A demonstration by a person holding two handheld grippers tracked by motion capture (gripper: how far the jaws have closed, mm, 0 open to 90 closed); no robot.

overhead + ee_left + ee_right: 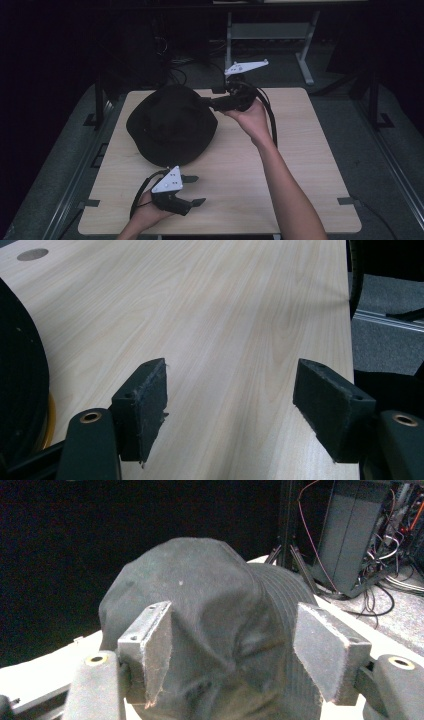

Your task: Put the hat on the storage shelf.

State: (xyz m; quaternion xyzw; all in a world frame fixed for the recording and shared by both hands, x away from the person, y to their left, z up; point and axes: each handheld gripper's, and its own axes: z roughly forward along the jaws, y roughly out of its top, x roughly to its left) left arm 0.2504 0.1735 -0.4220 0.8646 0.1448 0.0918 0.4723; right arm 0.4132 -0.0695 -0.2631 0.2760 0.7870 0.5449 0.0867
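Now the right tool (pixel 206 103) gapes around the black hat's (pixel 170 125) crown

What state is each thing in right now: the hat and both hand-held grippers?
Black hat: crown up on the table, not gripped.
Left hand-held gripper: open, over bare table near the hat's brim.
Right hand-held gripper: open, jaws either side of the hat's crown.

My hat (pixel 171 125) is plain black with a ribbed brim; my table (pixel 300 150) is pale wood-grain; my pads (pixel 156 645) are grey.
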